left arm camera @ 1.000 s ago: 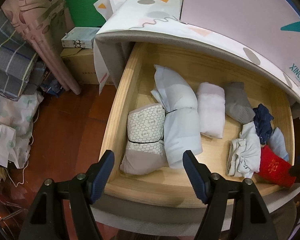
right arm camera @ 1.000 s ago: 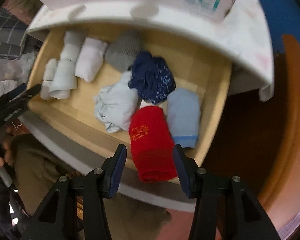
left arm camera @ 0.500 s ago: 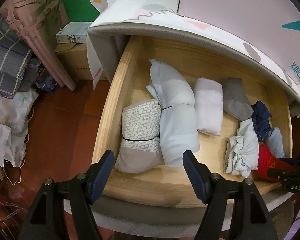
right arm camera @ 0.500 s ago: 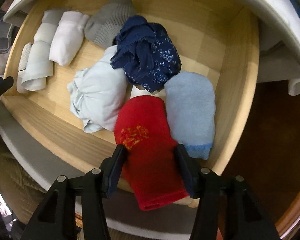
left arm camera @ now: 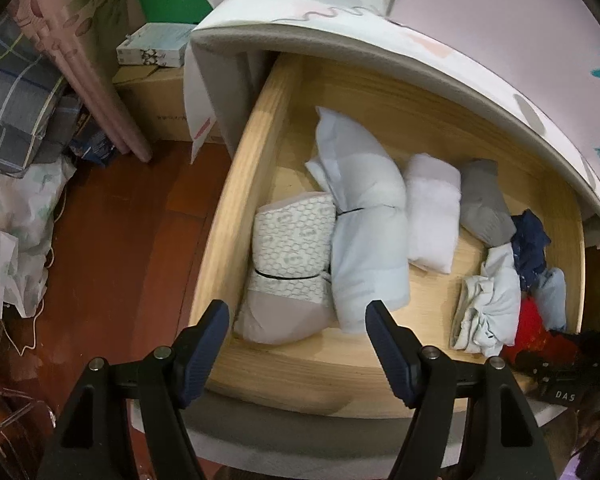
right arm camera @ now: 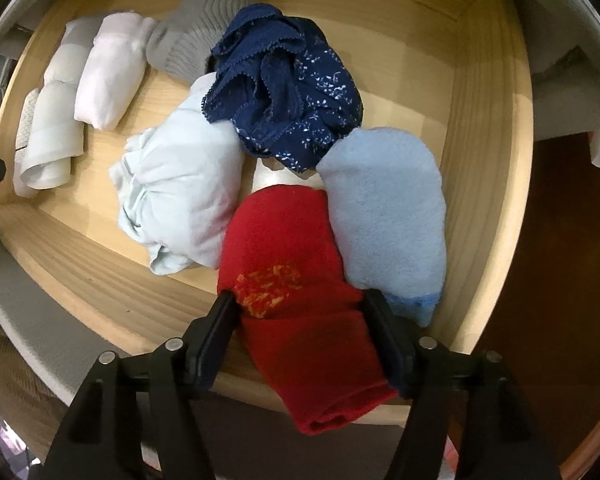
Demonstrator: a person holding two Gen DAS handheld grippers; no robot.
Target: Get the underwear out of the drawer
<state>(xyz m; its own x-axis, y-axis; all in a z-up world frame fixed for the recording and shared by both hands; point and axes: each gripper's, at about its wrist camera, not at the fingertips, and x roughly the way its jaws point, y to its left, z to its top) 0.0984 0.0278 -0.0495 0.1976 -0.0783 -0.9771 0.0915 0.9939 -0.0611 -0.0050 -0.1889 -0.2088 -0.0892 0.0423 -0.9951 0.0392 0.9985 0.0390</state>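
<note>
The wooden drawer (right arm camera: 484, 120) stands pulled out and holds rolled and crumpled garments. My right gripper (right arm camera: 300, 304) points down into its front right corner. Its jaws are opening, and its fingers stand on either side of a red roll with orange stitching (right arm camera: 292, 240). Crumpled navy underwear with white flecks (right arm camera: 288, 92) lies behind the roll. Pale blue underwear (right arm camera: 184, 184) lies to its left and a light blue fleece roll (right arm camera: 388, 212) to its right. My left gripper (left arm camera: 296, 316) hovers open over the drawer's front left edge (left arm camera: 300, 372) with nothing between its fingers.
Grey (right arm camera: 204, 32), white (right arm camera: 112, 72) and patterned (left arm camera: 292, 240) rolls fill the drawer's left half. A patterned sheet (left arm camera: 340, 20) overhangs the back of the drawer. Boxes (left arm camera: 152, 92), curtains and piled cloth (left arm camera: 16, 216) crowd the red-brown floor on the left.
My right gripper has come down into the drawer, and its jaws have widened around the red roll. The left gripper has stayed nearly still and open.
</note>
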